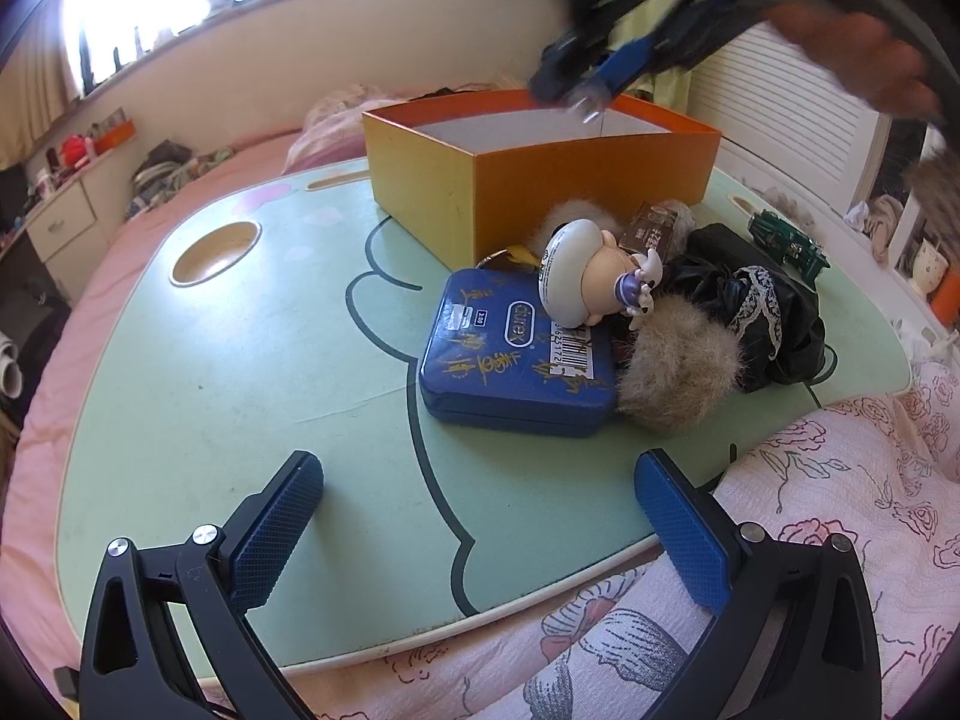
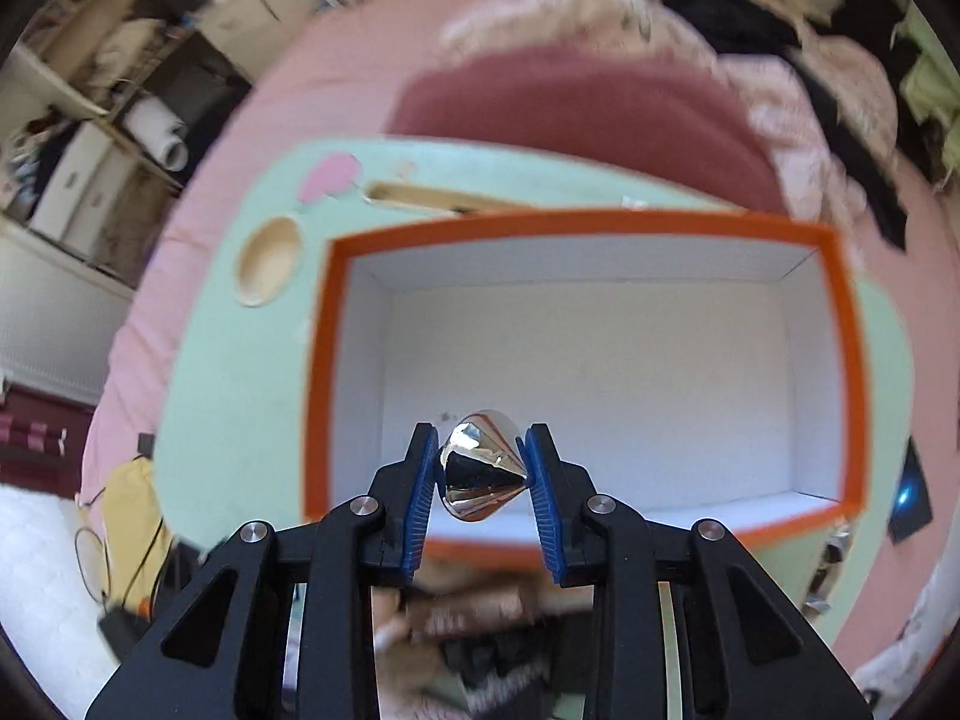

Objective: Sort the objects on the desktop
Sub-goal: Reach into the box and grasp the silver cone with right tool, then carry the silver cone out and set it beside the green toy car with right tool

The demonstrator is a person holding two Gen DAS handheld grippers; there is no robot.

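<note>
My left gripper (image 1: 477, 516) hangs with jaws wide, empty, over the worktop (image 1: 240, 372), where the blue tin (image 1: 510, 354), figurine (image 1: 591, 279), fur and black bundle (image 1: 744, 300) await sorting. My right gripper (image 2: 480, 474) clamps a shiny cone (image 2: 483, 465) above the orange box (image 2: 852, 360), which looks empty: barely begun.

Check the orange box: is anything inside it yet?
Empty. The right wrist view shows the box with bare white floor and walls; the right gripper holds a silver cone above it.
</note>
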